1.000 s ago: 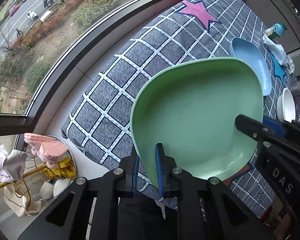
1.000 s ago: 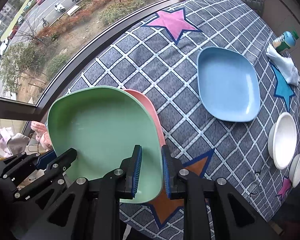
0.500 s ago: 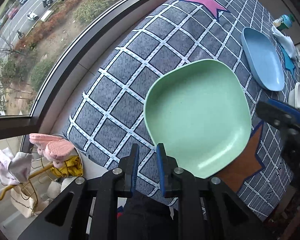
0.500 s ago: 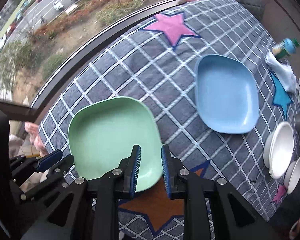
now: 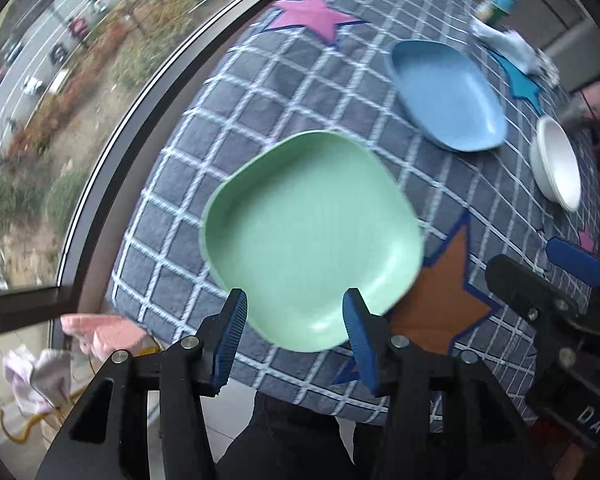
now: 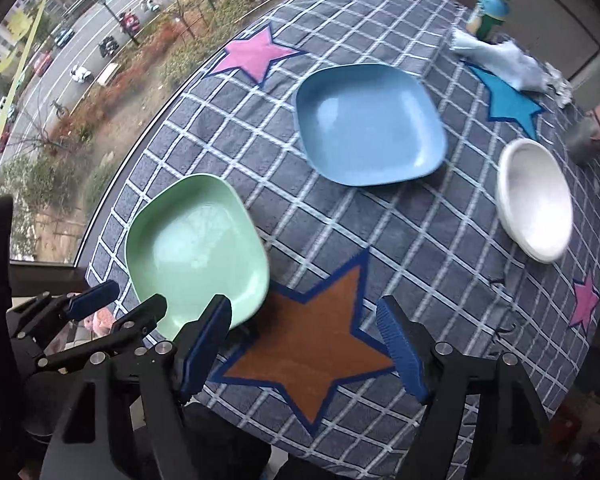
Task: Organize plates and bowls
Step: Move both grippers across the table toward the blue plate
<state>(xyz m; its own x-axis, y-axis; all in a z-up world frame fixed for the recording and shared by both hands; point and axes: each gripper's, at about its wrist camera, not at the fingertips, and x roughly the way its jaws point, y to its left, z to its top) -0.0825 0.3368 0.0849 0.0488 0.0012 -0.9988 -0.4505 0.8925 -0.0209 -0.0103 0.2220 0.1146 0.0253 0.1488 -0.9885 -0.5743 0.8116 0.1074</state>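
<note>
A green plate [image 5: 312, 236] lies on the checked tablecloth near the table's near-left edge; it also shows in the right wrist view [image 6: 196, 248]. A blue plate [image 6: 368, 124] lies farther back, also in the left wrist view [image 5: 448, 94]. A white bowl [image 6: 534, 200] sits at the right, also in the left wrist view [image 5: 556, 168]. My left gripper [image 5: 296, 336] is open and empty just short of the green plate's near rim. My right gripper [image 6: 308, 344] is open and empty above the orange star.
A bottle [image 6: 488, 10] and a crumpled cloth [image 6: 500, 60] lie at the far right of the table. A metal cup [image 6: 584, 140] stands beyond the bowl. A window runs along the table's left side. A basket with soft toys [image 5: 100, 336] sits below the table edge.
Both grippers let go of the green plate, which now lies on the table, then opened wide and drew back. The pink plate seen under it earlier no longer shows.
</note>
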